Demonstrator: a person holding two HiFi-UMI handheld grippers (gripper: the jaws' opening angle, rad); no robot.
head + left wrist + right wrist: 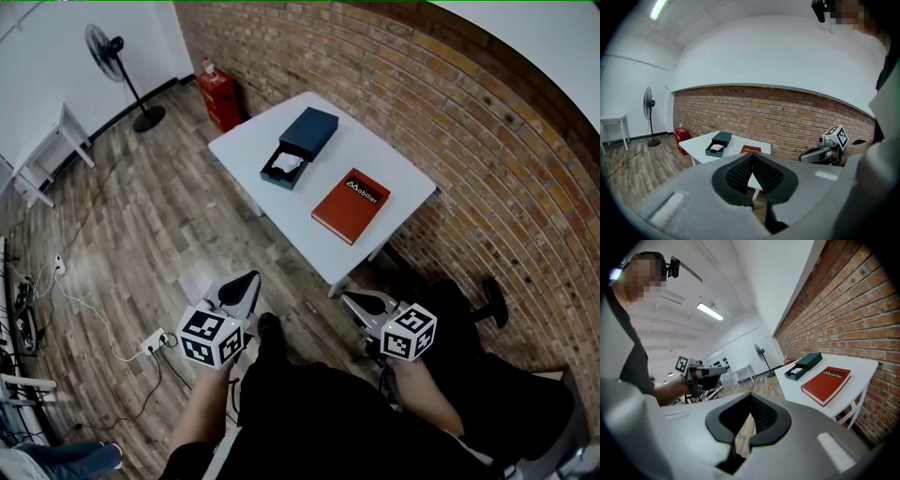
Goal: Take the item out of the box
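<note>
A dark teal box (285, 168) lies open on the white table (394, 169), a white item (289, 162) in its tray and its lid (310, 130) resting just behind. The box (716, 149) also shows in the left gripper view, and the box (796, 371) in the right gripper view. My left gripper (249, 280) is shut and empty, held well short of the table over the floor. My right gripper (349, 300) is shut and empty too, near the table's near corner. Each gripper shows in the other's view: the right gripper (805, 157) and the left gripper (721, 369).
A red book (352, 204) lies on the table nearer me than the box. A brick wall (487, 131) runs along the table's far side. A red canister (218, 97) and a standing fan (117, 61) stand beyond the table. A power strip (155, 343) and cables lie on the wooden floor at left.
</note>
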